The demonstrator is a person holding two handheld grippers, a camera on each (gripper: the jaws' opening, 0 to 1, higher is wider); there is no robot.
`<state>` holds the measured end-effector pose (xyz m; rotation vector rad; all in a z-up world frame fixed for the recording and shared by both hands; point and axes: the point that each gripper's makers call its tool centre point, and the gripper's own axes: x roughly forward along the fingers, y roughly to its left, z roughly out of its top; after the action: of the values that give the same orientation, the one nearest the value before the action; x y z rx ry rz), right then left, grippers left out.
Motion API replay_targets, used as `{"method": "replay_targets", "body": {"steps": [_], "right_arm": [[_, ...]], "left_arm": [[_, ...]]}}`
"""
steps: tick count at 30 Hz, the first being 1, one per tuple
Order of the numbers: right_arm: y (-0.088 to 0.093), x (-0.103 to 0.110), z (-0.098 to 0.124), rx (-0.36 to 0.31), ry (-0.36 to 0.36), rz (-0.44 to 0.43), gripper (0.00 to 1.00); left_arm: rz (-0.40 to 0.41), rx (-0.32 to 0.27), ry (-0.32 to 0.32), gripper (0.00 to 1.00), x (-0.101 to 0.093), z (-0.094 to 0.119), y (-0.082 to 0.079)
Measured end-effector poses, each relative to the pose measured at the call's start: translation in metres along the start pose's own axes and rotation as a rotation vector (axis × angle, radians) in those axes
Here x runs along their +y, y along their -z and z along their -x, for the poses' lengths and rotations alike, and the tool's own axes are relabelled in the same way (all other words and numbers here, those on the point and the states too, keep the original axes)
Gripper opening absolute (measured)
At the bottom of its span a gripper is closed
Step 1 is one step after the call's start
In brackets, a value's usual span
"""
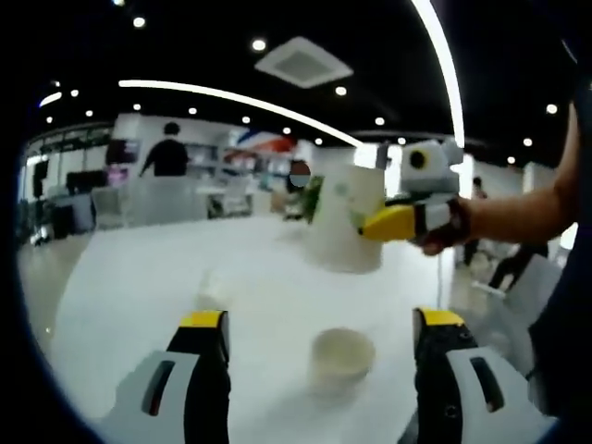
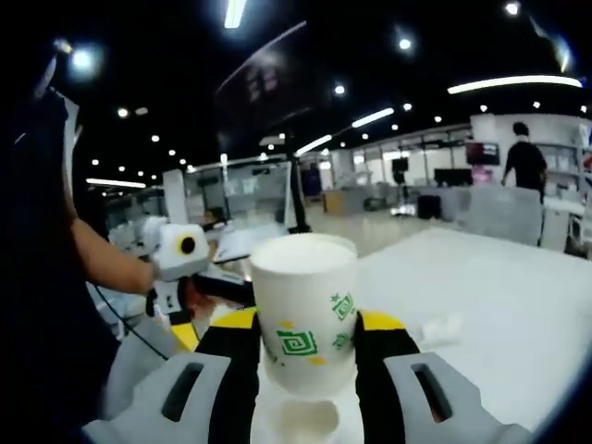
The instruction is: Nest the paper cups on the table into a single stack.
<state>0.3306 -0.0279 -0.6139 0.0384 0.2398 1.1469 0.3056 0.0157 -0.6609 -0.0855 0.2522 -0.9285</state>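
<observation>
My right gripper (image 2: 310, 324) is shut on a white paper cup (image 2: 303, 301) with green printed marks, its yellow-tipped jaws pressing both sides. In the left gripper view that cup (image 1: 344, 217) hangs above the far part of the white table (image 1: 139, 277), with the right gripper (image 1: 393, 222) coming in from the right. A second paper cup (image 1: 342, 356) stands on the table, mouth up, between the jaws of my open left gripper (image 1: 321, 324), touching neither. Its rim (image 2: 301, 421) shows just below the held cup. The left gripper's body (image 2: 180, 250) is at the left.
A small pale object (image 1: 208, 291) lies on the table left of the standing cup, also seen as a pale lump (image 2: 435, 328). The person's arm (image 1: 518, 208) reaches in from the right. A person (image 1: 168, 153) stands far behind, near counters and shelves.
</observation>
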Motion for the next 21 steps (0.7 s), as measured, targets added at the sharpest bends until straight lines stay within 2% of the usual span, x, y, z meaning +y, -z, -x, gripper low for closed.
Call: {"method": "replay_targets", "body": {"steps": [2, 4, 8, 13, 17, 21], "right_arm": [[-0.007, 0.005, 0.001, -0.053, -0.007, -0.004, 0.37], [-0.004, 0.010, 0.000, -0.050, -0.009, -0.001, 0.37], [0.001, 0.018, -0.003, -0.040, -0.025, 0.006, 0.36], [-0.001, 0.028, -0.003, -0.053, -0.046, 0.007, 0.36], [-0.003, 0.032, -0.002, -0.075, -0.059, -0.001, 0.36], [0.003, 0.034, 0.000, -0.069, -0.074, -0.012, 0.36]], "left_arm": [[0.022, -0.003, 0.033, 0.65, -0.007, 0.000, -0.001], [0.028, -0.016, 0.056, 0.56, -0.012, -0.001, -0.004], [0.026, -0.026, 0.082, 0.54, -0.020, -0.002, -0.009], [0.093, -0.056, 0.140, 0.47, -0.031, -0.001, -0.015], [0.144, -0.090, 0.169, 0.32, -0.036, 0.002, -0.021], [0.161, -0.090, 0.179, 0.17, -0.037, 0.004, -0.022]]}}
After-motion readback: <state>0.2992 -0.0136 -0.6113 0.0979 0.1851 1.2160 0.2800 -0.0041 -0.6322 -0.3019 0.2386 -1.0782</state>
